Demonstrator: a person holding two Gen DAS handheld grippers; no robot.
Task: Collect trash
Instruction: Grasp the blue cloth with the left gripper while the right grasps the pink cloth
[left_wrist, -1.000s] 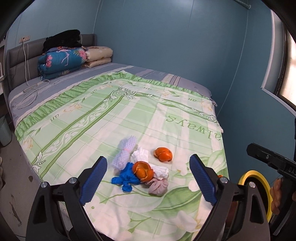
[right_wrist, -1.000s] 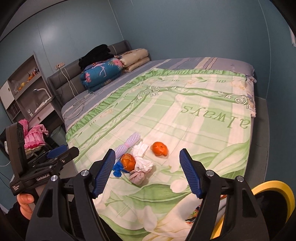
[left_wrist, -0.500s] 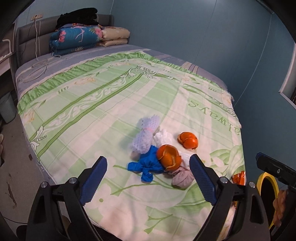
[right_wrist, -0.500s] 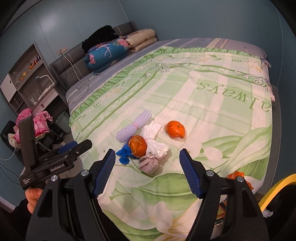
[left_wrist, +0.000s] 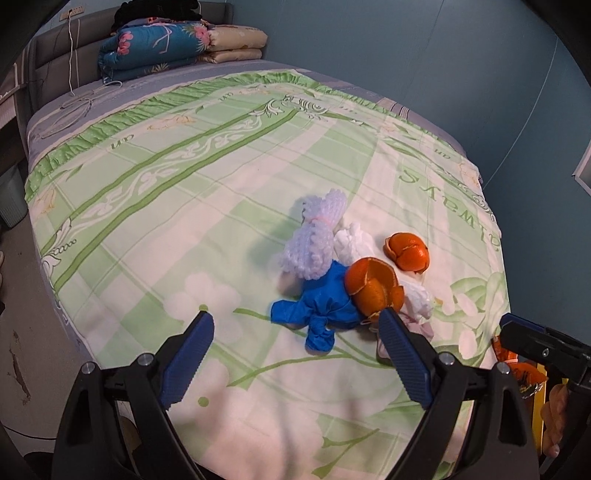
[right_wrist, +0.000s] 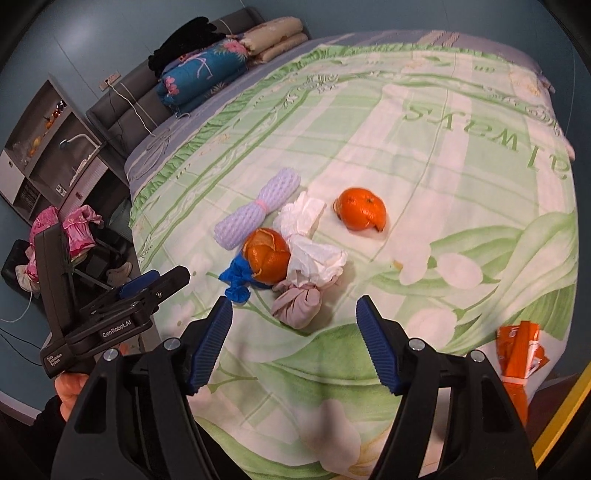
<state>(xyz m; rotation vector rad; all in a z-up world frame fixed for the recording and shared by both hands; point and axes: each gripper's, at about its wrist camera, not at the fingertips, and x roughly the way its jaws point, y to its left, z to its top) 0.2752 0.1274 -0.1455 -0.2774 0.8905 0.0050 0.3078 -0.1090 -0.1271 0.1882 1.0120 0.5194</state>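
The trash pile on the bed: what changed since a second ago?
Both hand-held grippers came down closer to the trash pile: left hand-held gripper and right hand-held gripper, whose jaws closed slightly. Nothing was grabbed. The trash stayed put on the bed.

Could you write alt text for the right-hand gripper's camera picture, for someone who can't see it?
An open two-finger gripper hangs over a small pile of trash on a green bedspread: two orange peels, white tissue, a blue rag, a pinkish bundle and a foam net. The other gripper, hand-held, shows at left; an orange wrapper lies at right.
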